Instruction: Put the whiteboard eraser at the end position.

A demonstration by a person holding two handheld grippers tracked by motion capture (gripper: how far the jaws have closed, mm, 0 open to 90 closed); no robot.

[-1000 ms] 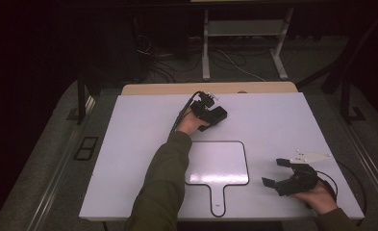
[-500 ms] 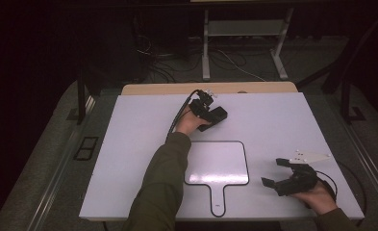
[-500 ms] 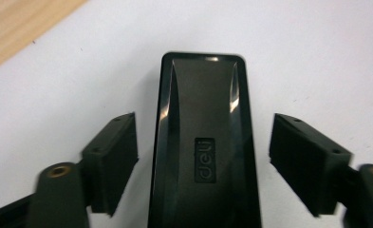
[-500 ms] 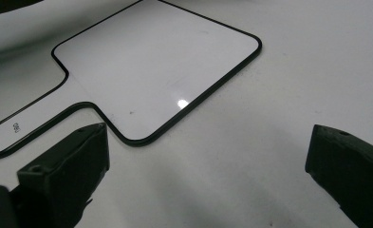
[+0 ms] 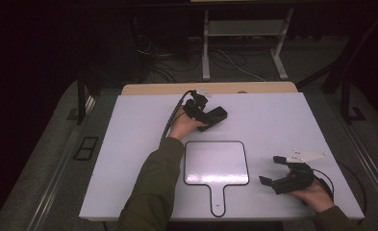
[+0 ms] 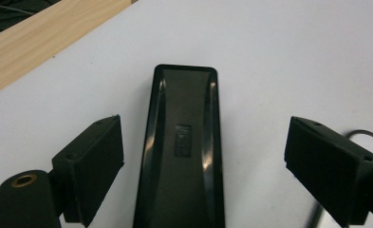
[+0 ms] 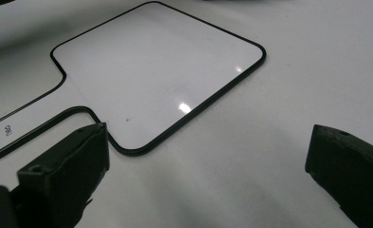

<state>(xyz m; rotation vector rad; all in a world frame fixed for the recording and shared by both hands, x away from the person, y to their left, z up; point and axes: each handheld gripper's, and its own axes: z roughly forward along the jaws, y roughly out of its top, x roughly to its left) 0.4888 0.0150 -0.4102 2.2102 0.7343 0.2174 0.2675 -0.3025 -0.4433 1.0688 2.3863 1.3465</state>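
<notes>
Jaws of left gripper (image 6: 203, 166) just opened, spread clear of black case (image 6: 181, 152); table (image 5: 129, 144) bare around.

Olive sleeve (image 5: 153, 183), black claws, trailing cables.

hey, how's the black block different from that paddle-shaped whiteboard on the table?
The black block is dark all over and narrow; the whiteboard is white with a thin black border, wider, and has a handle. The block lies at the table's far side between the left gripper's open jaws; the whiteboard lies nearer the person, beside the right gripper. Both lie flat.
</notes>
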